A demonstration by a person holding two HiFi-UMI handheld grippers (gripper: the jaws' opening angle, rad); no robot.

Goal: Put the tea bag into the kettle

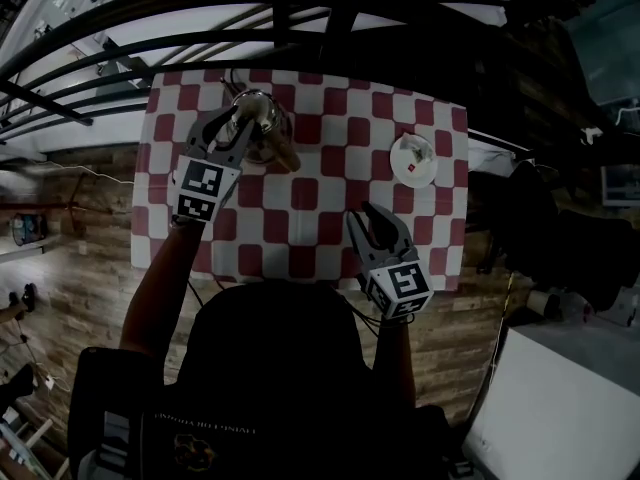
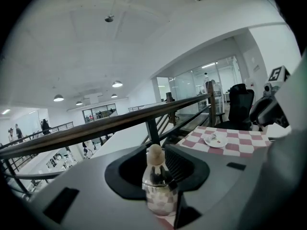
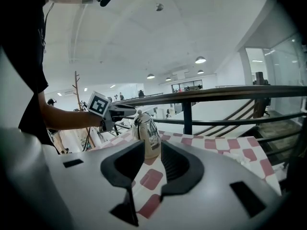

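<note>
A shiny steel kettle [image 1: 262,118] with its lid on stands at the far left of the red-and-white checked table [image 1: 330,193]. My left gripper [image 1: 232,124] is right at it. In the left gripper view the kettle [image 2: 160,190] sits between the spread jaws, with dark gaps on both sides and its pale knob [image 2: 154,152] on top. The tea bag [image 1: 415,151] lies on a small white plate [image 1: 412,160] at the far right, also seen as the plate [image 2: 216,139] beyond the kettle. My right gripper [image 1: 372,223] is open and empty near the front edge, facing the kettle [image 3: 146,135].
A dark railing [image 1: 330,13] runs along the table's far side. A black chair [image 1: 530,218] stands off the right end. The wooden floor [image 1: 70,268] lies to the left of the table. The person's torso covers the front edge.
</note>
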